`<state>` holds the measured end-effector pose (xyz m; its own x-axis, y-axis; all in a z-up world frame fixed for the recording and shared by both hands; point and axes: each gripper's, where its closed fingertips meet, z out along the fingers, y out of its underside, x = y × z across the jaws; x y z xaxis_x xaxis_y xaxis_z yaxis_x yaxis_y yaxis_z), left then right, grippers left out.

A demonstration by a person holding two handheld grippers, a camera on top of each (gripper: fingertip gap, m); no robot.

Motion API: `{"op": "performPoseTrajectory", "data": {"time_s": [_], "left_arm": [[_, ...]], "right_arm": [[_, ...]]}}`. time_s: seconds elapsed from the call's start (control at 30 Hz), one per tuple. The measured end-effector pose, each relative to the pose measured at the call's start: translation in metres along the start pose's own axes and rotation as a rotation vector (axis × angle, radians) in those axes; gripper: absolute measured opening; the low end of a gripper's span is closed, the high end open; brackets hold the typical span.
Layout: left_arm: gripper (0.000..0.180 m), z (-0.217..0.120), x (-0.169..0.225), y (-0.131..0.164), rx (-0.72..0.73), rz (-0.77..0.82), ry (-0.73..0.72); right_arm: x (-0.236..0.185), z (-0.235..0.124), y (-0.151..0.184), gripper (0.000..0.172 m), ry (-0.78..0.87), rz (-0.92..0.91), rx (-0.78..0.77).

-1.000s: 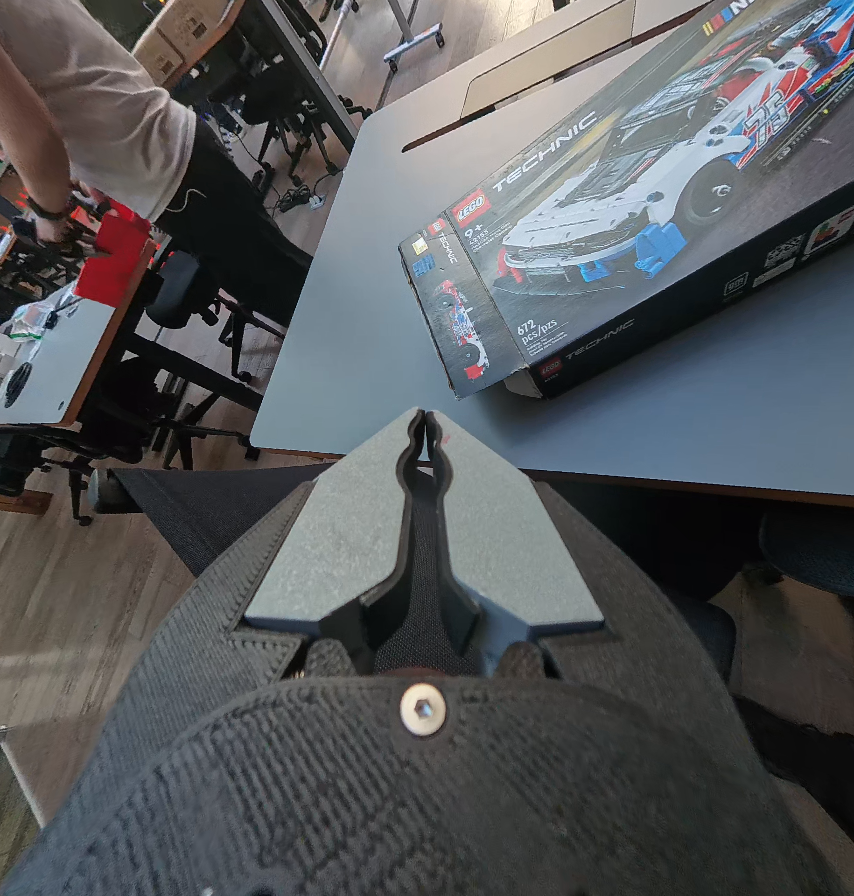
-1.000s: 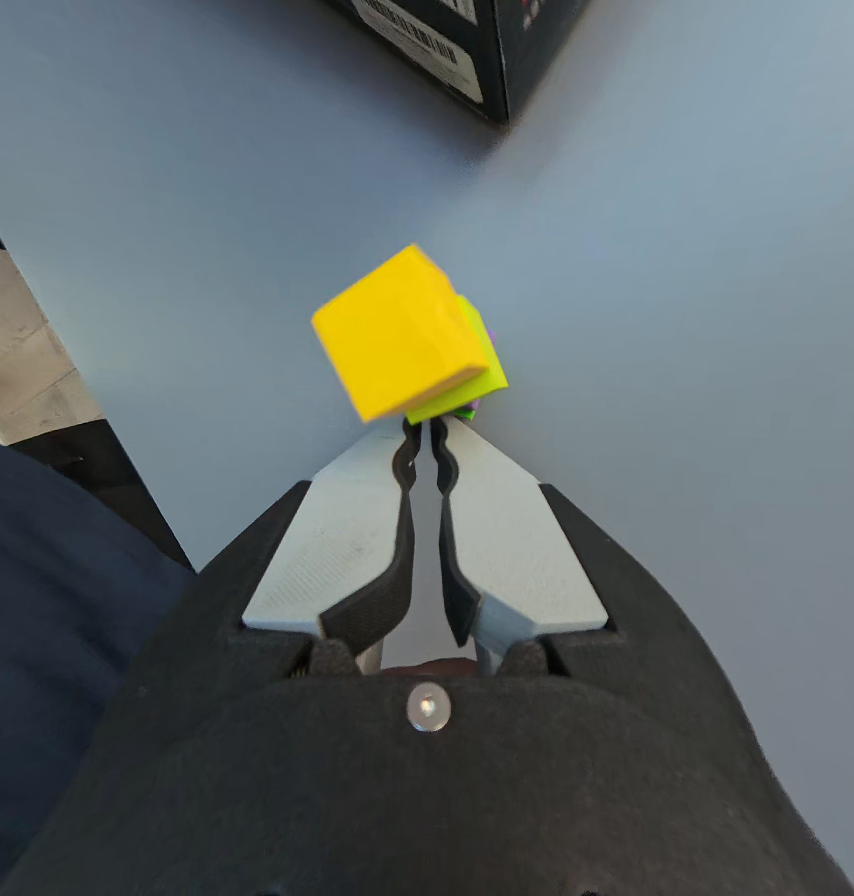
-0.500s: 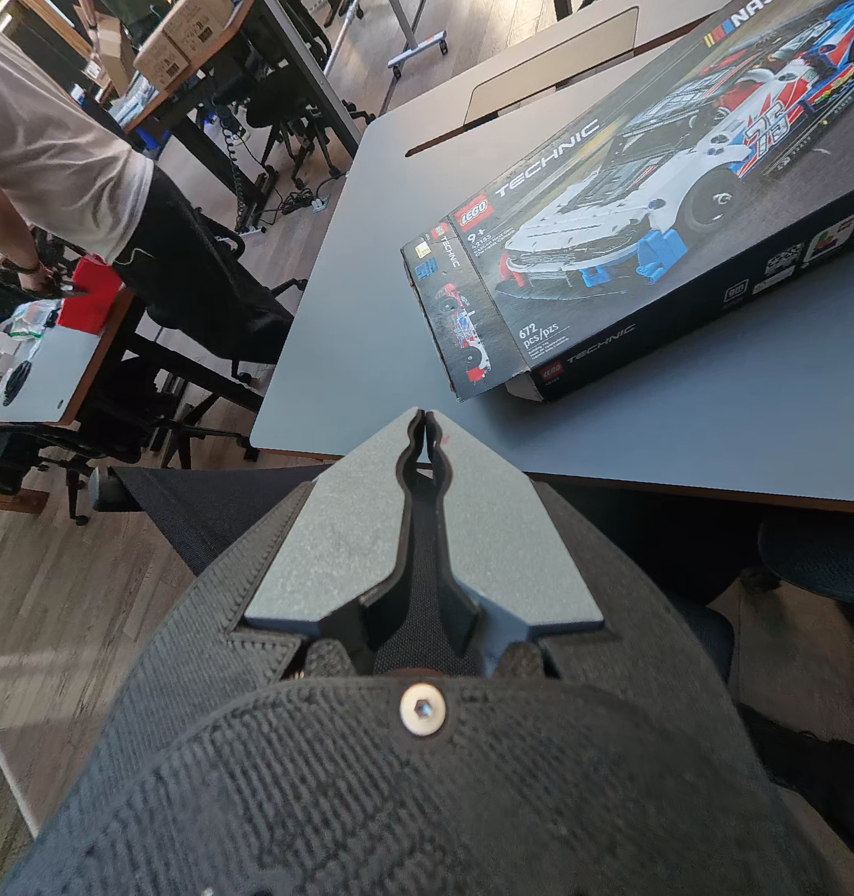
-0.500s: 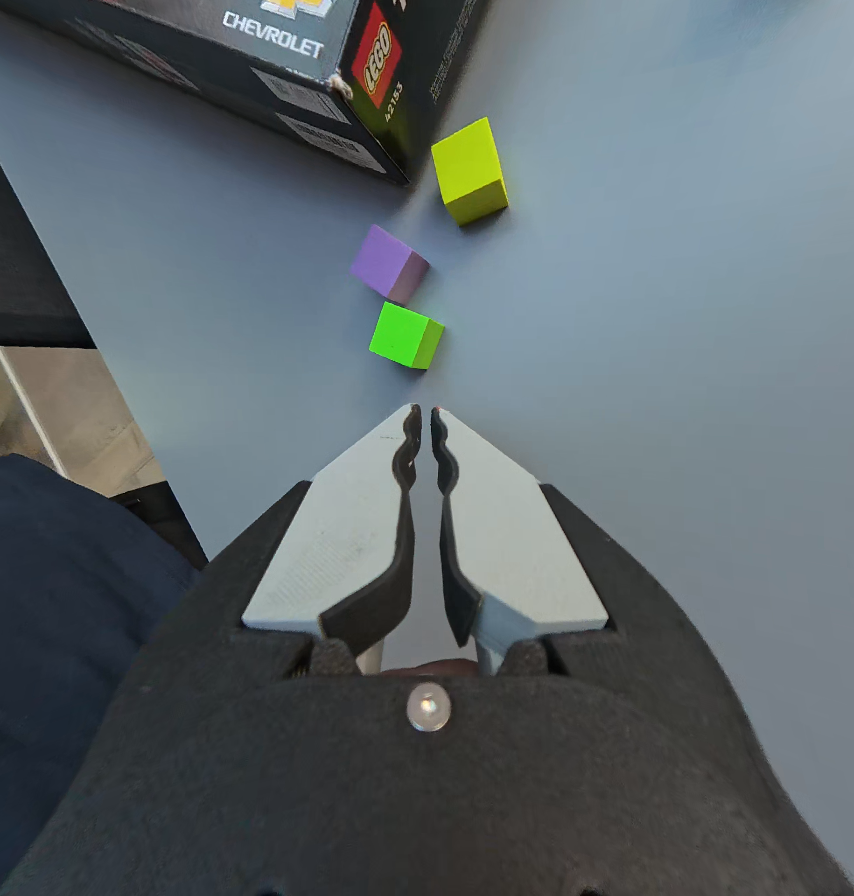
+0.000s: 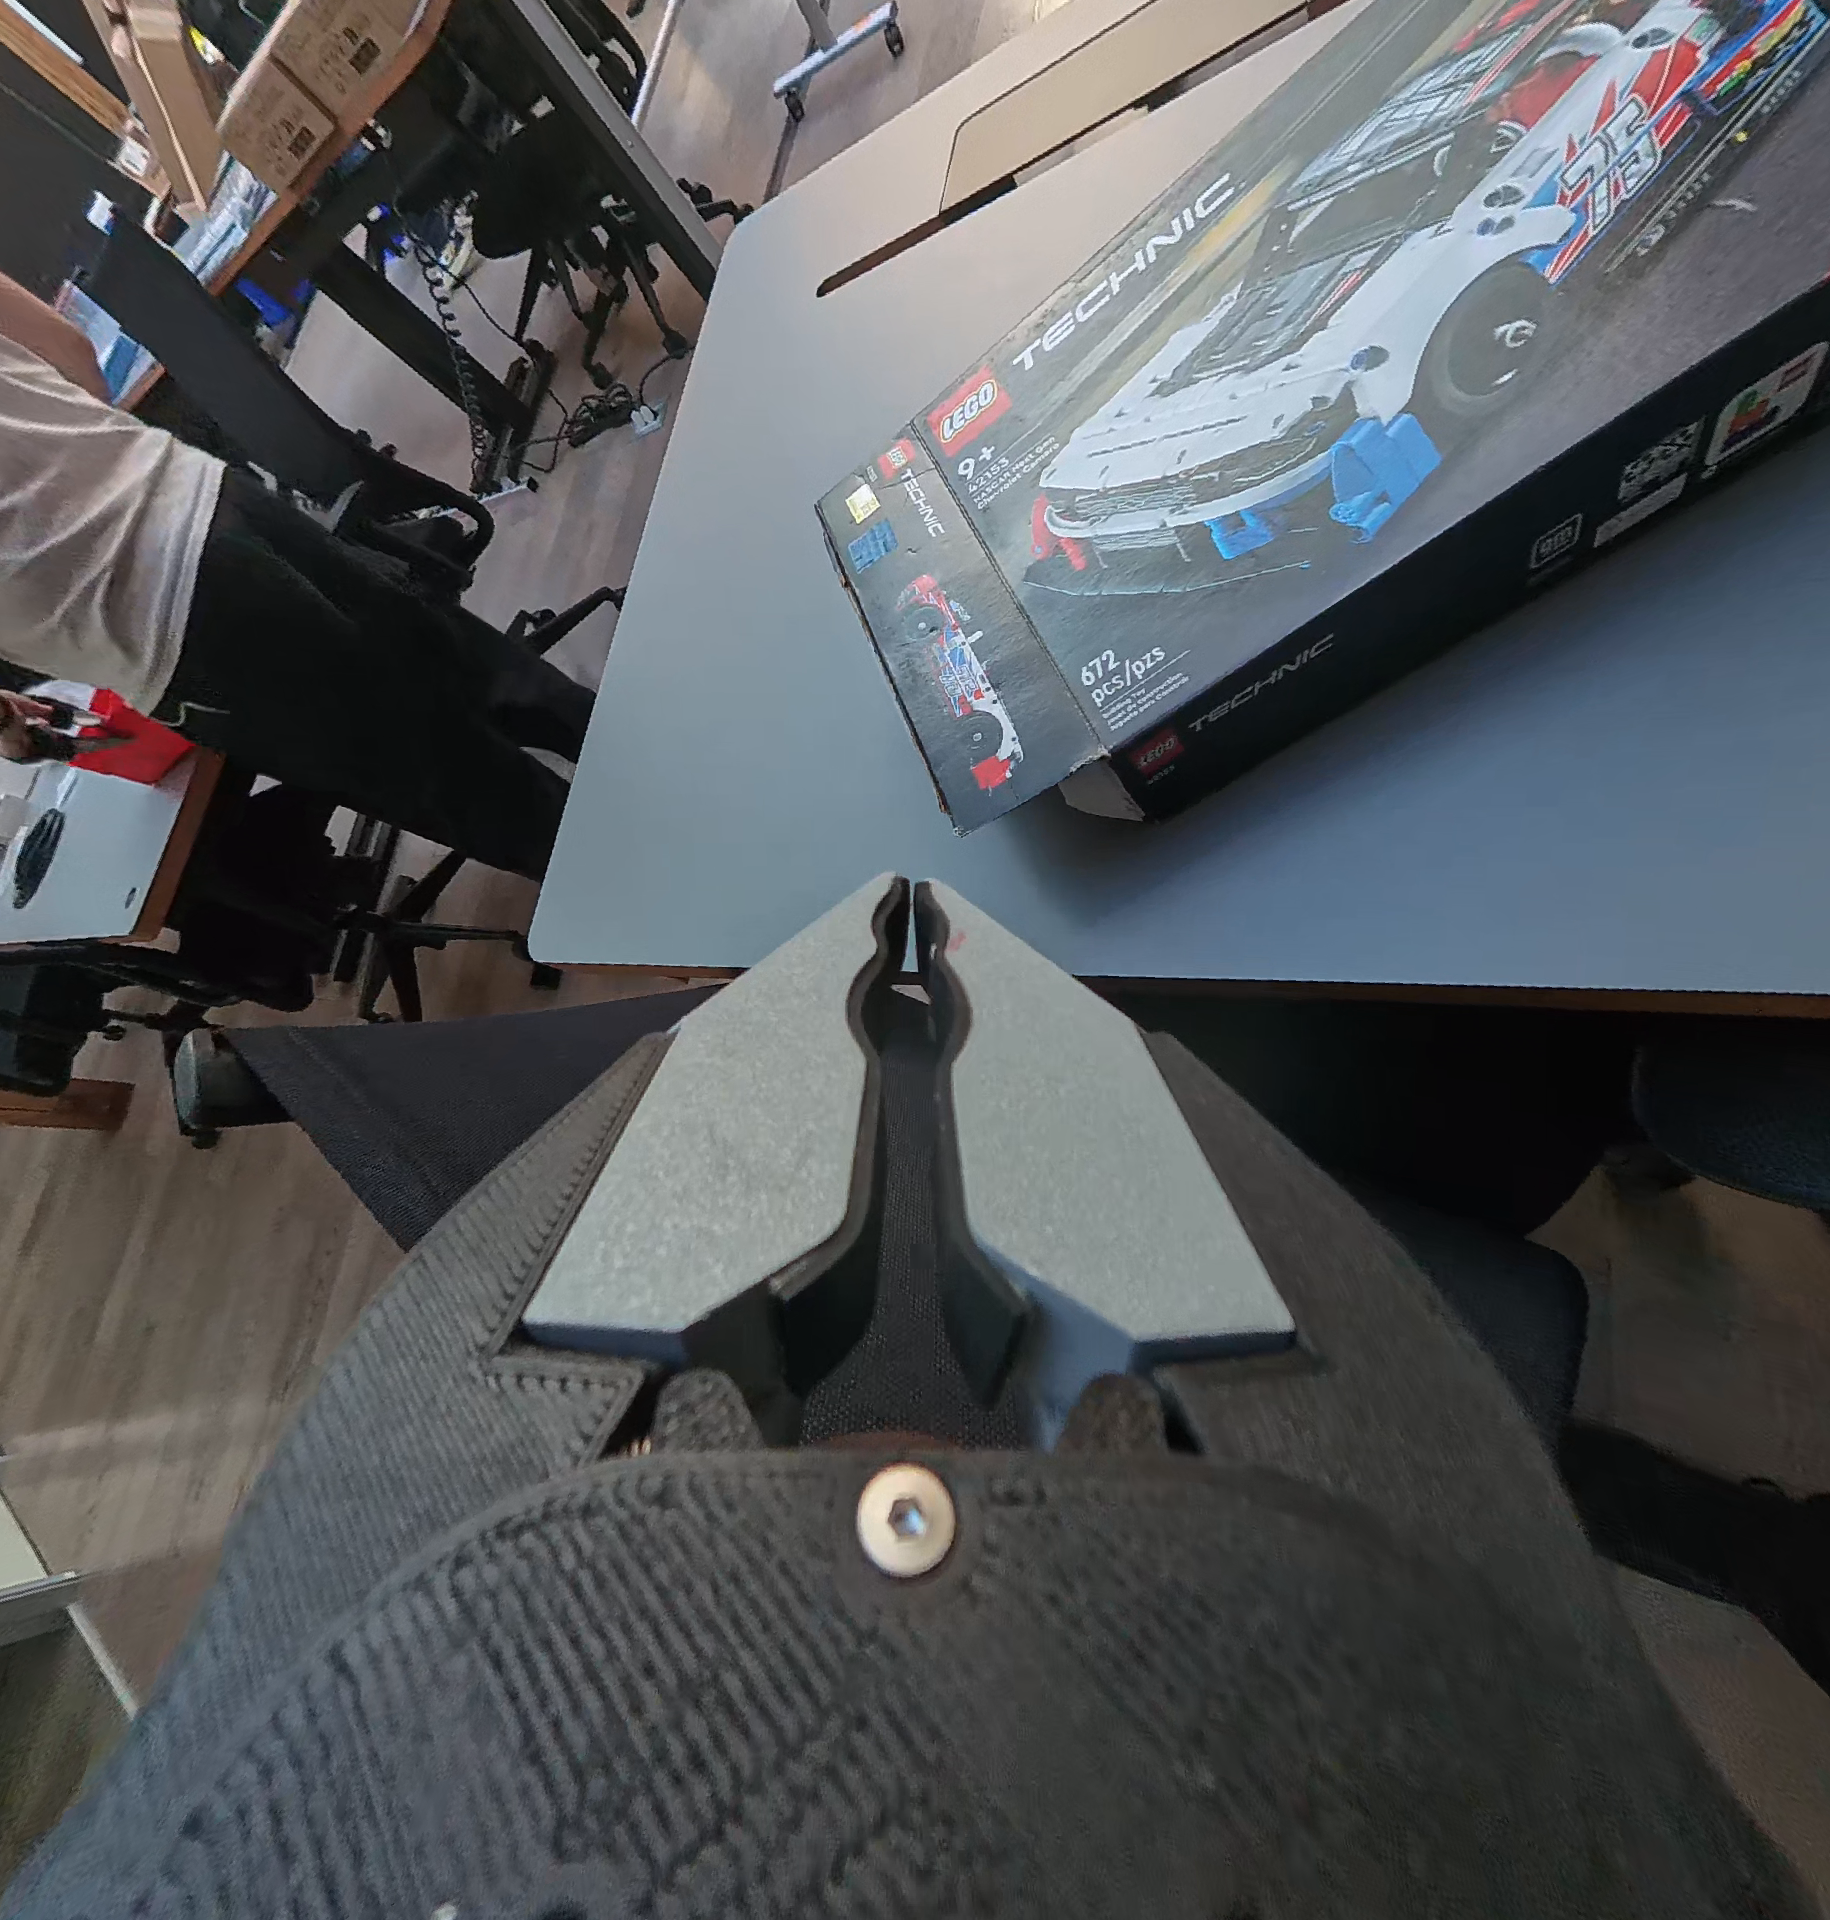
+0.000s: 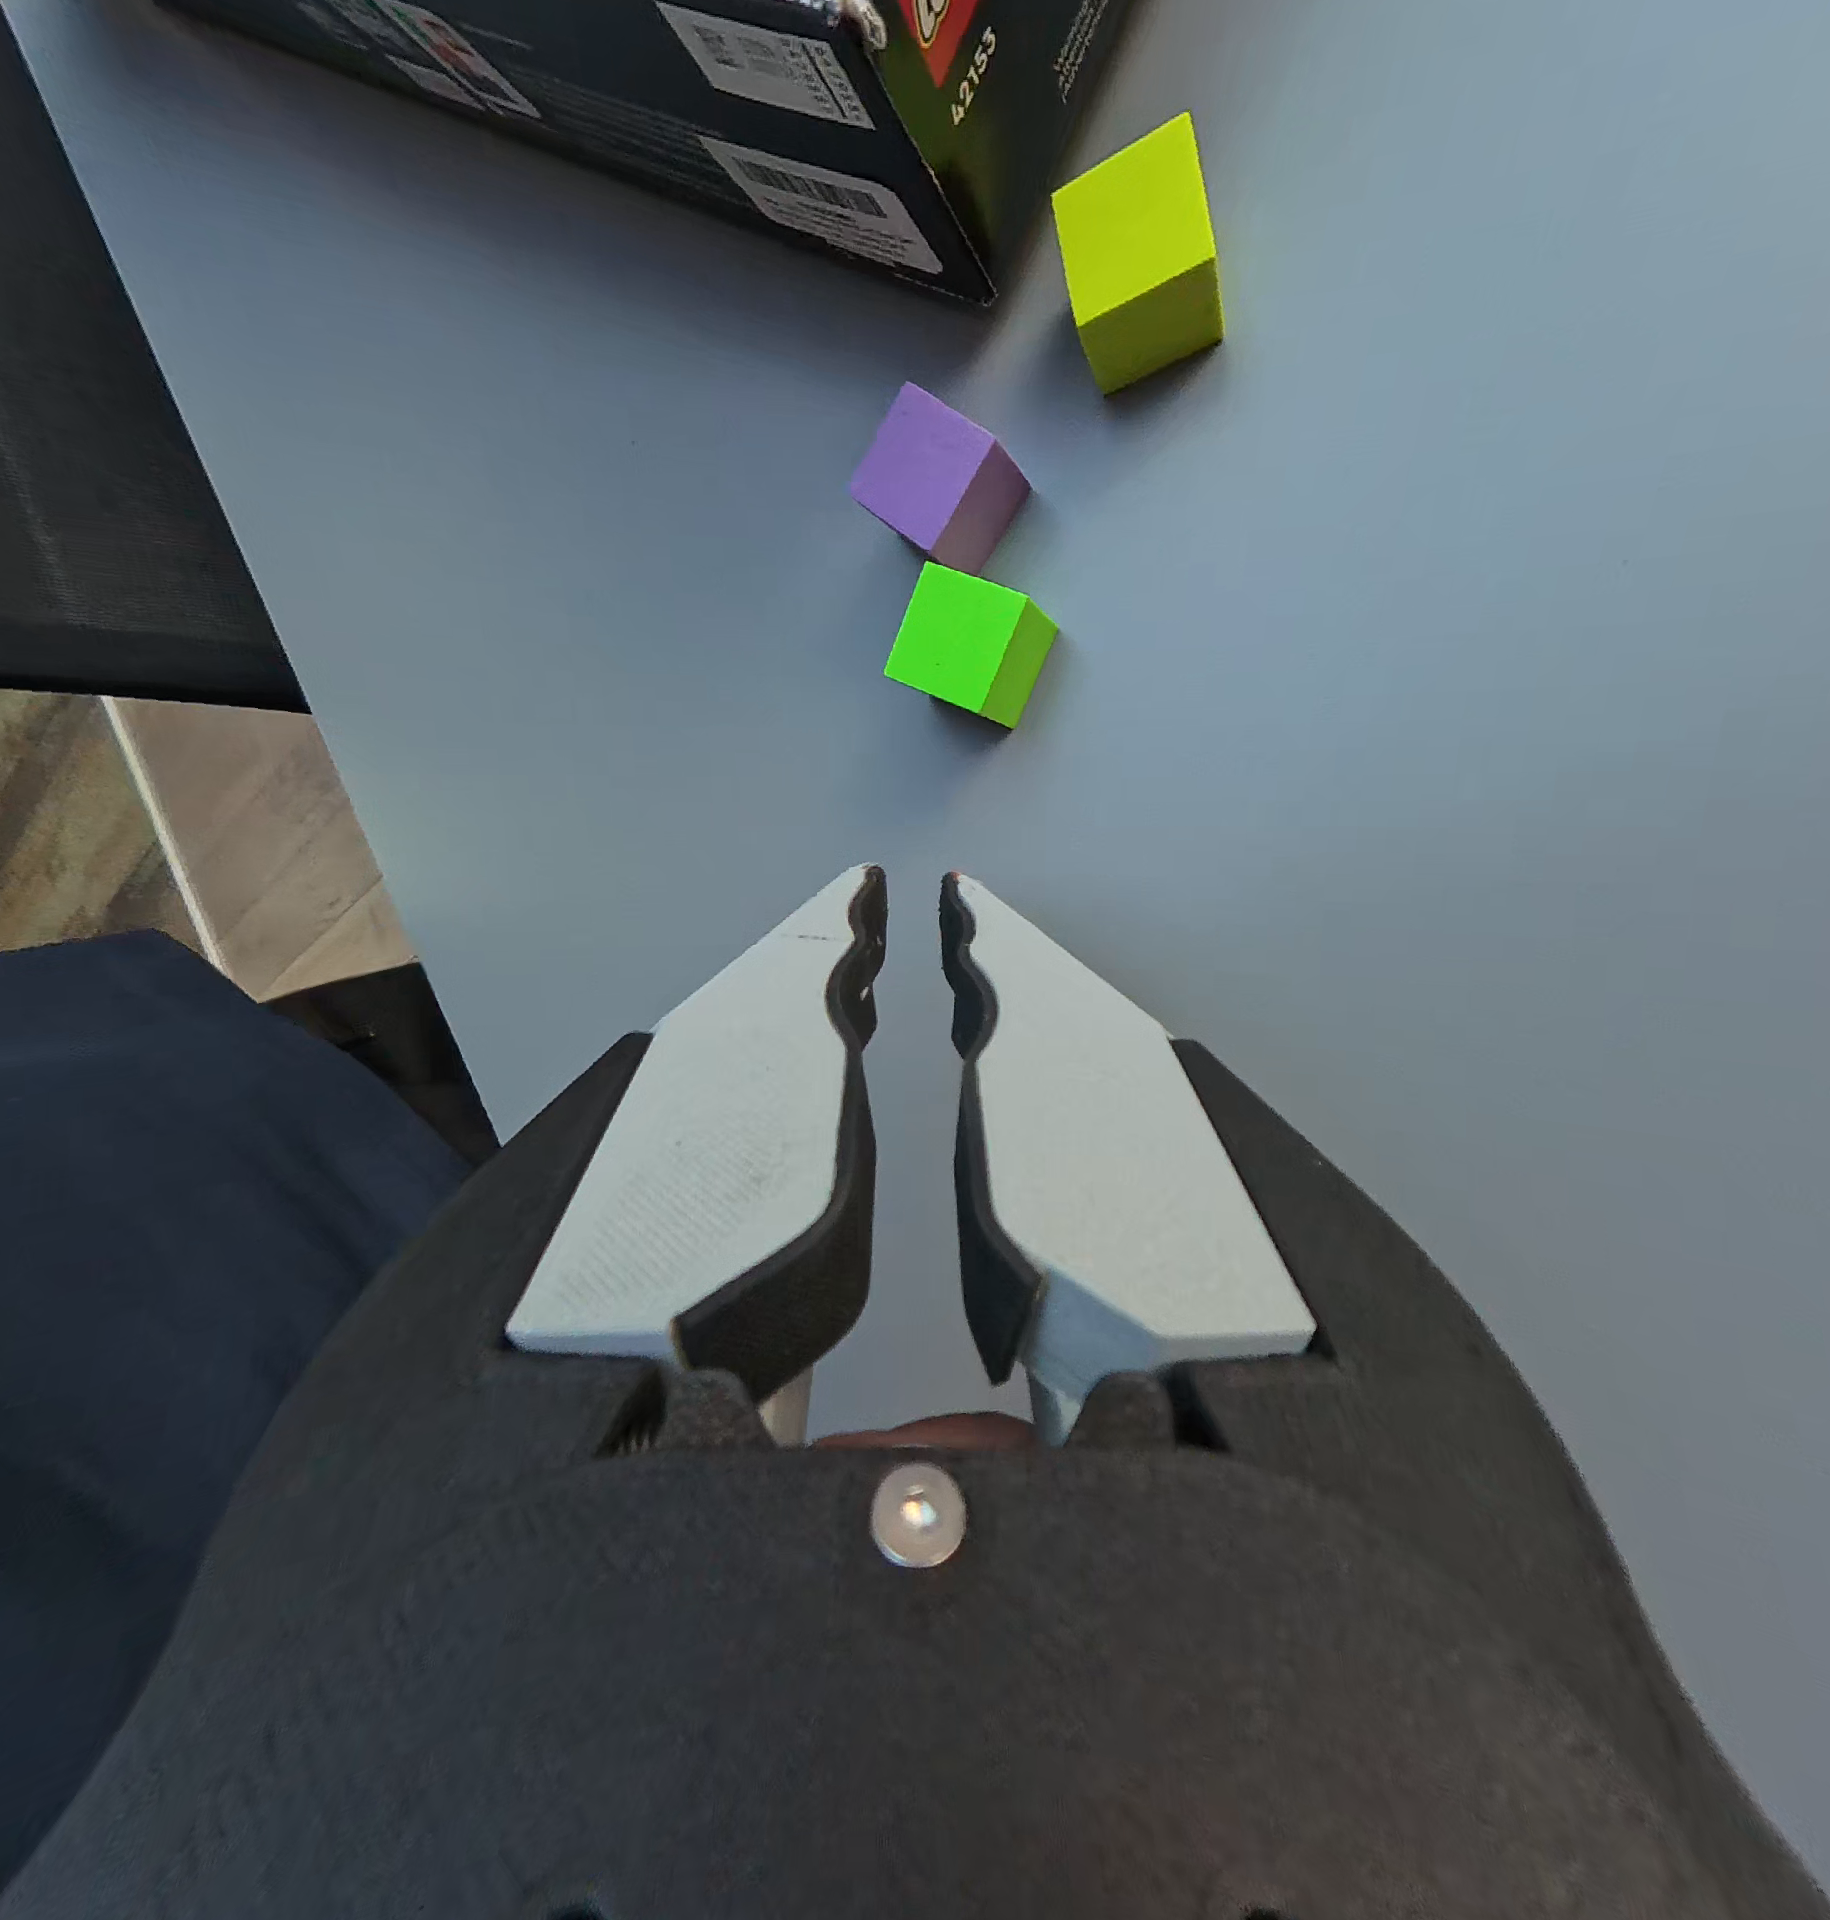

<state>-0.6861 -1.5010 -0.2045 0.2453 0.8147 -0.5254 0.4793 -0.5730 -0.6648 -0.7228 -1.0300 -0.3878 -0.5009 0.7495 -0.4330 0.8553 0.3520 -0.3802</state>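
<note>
On the grey table we see three cubes lying apart: green cube nearest our right gripper, purple cube just beyond, yellow-green cube far right beside the dark box. None is stacked or held. Our right tongs hover slightly spread, bare. Our left gripper hangs at the near table edge, pressed together on nothing.

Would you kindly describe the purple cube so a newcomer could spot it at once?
Find the black toy box on the grey table. Near its corner lie three cubes; the purple cube sits between the larger yellow-green cube and the bright green cube, the only purple one.
</note>
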Motion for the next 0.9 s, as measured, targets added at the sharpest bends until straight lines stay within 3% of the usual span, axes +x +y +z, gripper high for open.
{"op": "performPoseTrajectory", "data": {"time_s": [0.2,0.37,0.5,0.63,0.7,0.8,0.9], "left_arm": [[0.004,0.005,0.019,-0.001,-0.017,0.01,0.116],[0.03,0.011,0.087,-0.008,-0.084,-0.117,0.515],[0.043,-0.004,0.13,-0.013,-0.104,-0.039,0.779],[0.048,-0.026,0.151,-0.009,-0.093,0.048,0.991],[0.047,-0.036,0.16,-0.011,-0.05,0.052,1.075],[0.043,-0.038,0.169,0.002,-0.074,0.095,1.122],[0.04,-0.038,0.168,-0.003,-0.042,0.098,1.132]], "right_arm": [[-0.007,-0.008,0.008,0.009,0.05,-0.025,-0.007],[-0.044,-0.01,0.014,0.013,0.023,0.027,0.049],[-0.108,0.004,0.021,0.015,-0.048,0.051,0.065],[-0.213,0.028,0.03,0.024,-0.321,0.027,-0.005],[-0.23,0.042,0.04,0.024,-0.261,-0.042,-0.087],[-0.218,0.056,0.058,0.017,-0.054,-0.081,-0.225],[-0.231,0.061,0.061,0.015,-0.067,-0.079,-0.224]]}}
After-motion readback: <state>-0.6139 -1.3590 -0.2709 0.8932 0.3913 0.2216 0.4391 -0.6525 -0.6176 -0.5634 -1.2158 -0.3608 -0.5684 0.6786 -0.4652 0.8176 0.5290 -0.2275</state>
